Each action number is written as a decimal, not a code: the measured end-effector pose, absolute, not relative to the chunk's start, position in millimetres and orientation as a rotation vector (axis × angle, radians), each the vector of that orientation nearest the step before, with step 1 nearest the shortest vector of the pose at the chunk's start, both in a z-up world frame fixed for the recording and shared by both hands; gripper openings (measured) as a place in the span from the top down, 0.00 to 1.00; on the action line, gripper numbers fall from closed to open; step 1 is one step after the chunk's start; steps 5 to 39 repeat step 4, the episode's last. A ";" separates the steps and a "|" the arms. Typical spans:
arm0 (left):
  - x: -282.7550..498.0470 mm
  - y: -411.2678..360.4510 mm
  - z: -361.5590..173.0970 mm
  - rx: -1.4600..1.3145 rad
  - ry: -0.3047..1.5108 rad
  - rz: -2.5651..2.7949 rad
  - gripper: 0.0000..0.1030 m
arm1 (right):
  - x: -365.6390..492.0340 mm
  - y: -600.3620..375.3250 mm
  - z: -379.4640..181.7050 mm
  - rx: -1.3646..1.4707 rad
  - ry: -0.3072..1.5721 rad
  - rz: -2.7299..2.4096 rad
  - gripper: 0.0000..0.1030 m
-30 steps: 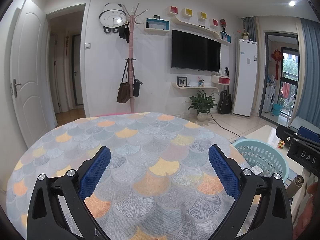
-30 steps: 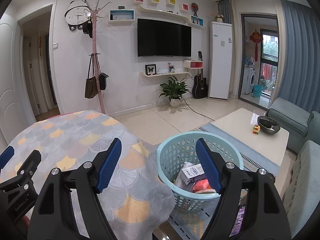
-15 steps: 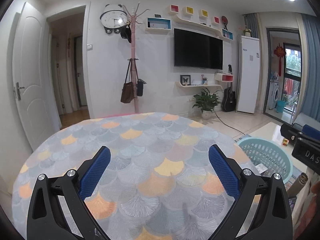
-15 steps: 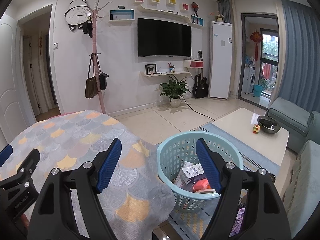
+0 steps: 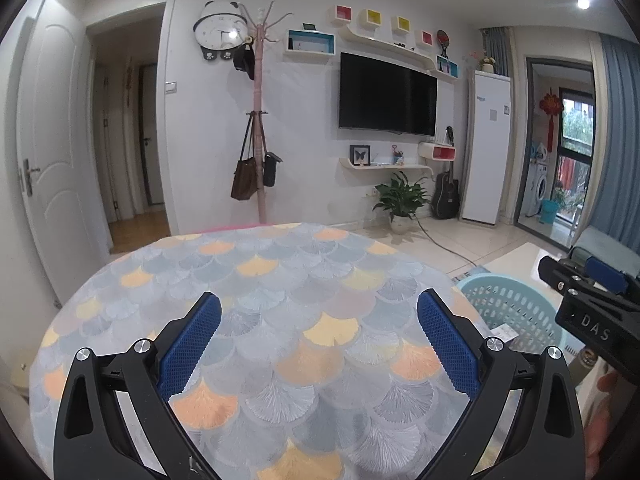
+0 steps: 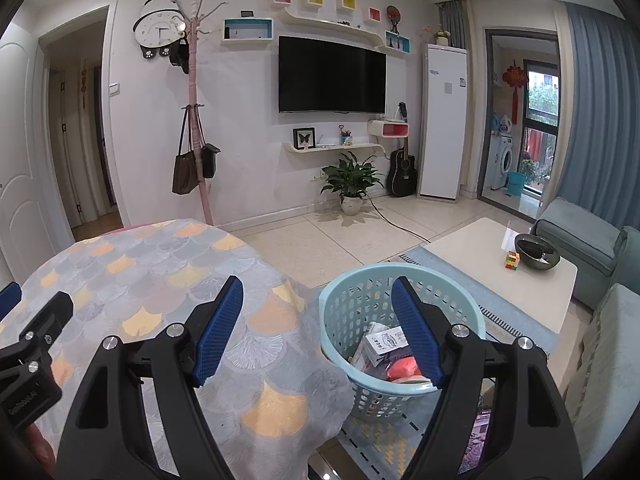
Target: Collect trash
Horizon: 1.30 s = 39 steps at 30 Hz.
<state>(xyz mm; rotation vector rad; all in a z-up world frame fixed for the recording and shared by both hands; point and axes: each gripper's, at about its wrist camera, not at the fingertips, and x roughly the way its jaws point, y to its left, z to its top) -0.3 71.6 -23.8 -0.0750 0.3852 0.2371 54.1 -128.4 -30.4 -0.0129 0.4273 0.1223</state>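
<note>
We see the left gripper point(image 5: 318, 340) spread wide above the scale-patterned tablecloth point(image 5: 256, 280); the right gripper point(image 6: 318, 326), equally wide, frames the pale-blue perforated plastic basket point(image 6: 348, 304) holding trash.

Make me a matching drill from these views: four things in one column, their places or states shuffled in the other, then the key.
1. left gripper
2. laundry basket
3. white carton
4. right gripper

A. inside the basket, among other trash
B. open, above the patterned tablecloth
C. on the floor beside the table
D. open, above the table edge and the basket

Pairs: 1-B, 2-C, 3-A, 4-D
</note>
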 end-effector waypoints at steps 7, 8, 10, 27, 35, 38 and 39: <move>-11.0 79.4 -18.2 -0.072 0.374 0.254 0.07 | 48.0 -121.2 -28.2 -0.025 0.422 0.132 0.29; -11.0 79.4 -18.2 -0.072 0.374 0.254 0.07 | 48.0 -121.2 -28.2 -0.025 0.422 0.132 0.29; -11.0 79.4 -18.2 -0.072 0.374 0.254 0.07 | 48.0 -121.2 -28.2 -0.025 0.422 0.132 0.29; -11.0 79.4 -18.2 -0.072 0.374 0.254 0.07 | 48.0 -121.2 -28.2 -0.025 0.422 0.132 0.29; -11.0 79.4 -18.2 -0.072 0.374 0.254 0.07 | 48.0 -121.2 -28.2 -0.025 0.422 0.132 0.29; -11.0 79.4 -18.2 -0.072 0.374 0.254 0.07 | 48.0 -121.2 -28.2 -0.025 0.422 0.132 0.29; -11.0 79.4 -18.2 -0.072 0.374 0.254 0.07 | 48.0 -121.2 -28.2 -0.025 0.422 0.132 0.29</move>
